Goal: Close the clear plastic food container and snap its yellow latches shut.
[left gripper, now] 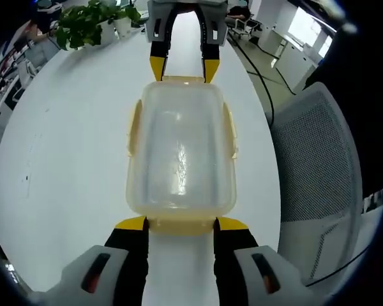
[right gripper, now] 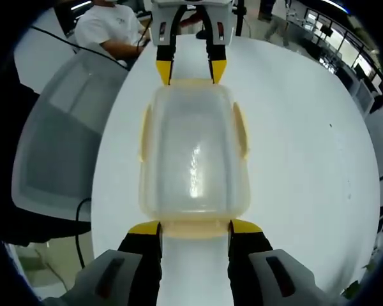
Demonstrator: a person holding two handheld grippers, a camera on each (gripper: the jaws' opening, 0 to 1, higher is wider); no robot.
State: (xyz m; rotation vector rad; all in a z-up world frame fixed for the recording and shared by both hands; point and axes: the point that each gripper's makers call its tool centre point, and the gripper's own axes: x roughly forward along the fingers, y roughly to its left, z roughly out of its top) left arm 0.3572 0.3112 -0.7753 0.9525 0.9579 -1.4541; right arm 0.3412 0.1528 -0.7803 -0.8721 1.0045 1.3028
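In the left gripper view, the left gripper (left gripper: 180, 224) has its 2 yellow-tipped fingers (left gripper: 133, 224) spread wide, one at each bottom corner of the near short end of the container (left gripper: 180, 153). The tips sit just beside or against the yellow latch (left gripper: 181, 225) on that end; I cannot tell whether they press it. At the far short end the right gripper (left gripper: 181, 69) comes in from the top, its 2 yellow tips also apart and meeting the far rim.

The right gripper view mirrors this. The right gripper's own fingers (right gripper: 145, 229) stand wide at the near end of the container, flanking the yellow latch (right gripper: 195, 228) there, and the left gripper (right gripper: 191, 70) meets the opposite end from the top of the view.

The container is a clear rounded rectangular box with its lid on, lying flat on a white table (left gripper: 70, 153) between the 2 grippers. Yellow latches run along both long sides (left gripper: 135, 127) as well; whether any latch is snapped down cannot be told.

Farther out, a grey mesh chair (left gripper: 319, 185) stands beside the table, a potted plant (left gripper: 89, 22) sits at the table's far edge, and a person in a white shirt (right gripper: 112, 25) sits beyond the table in the right gripper view.
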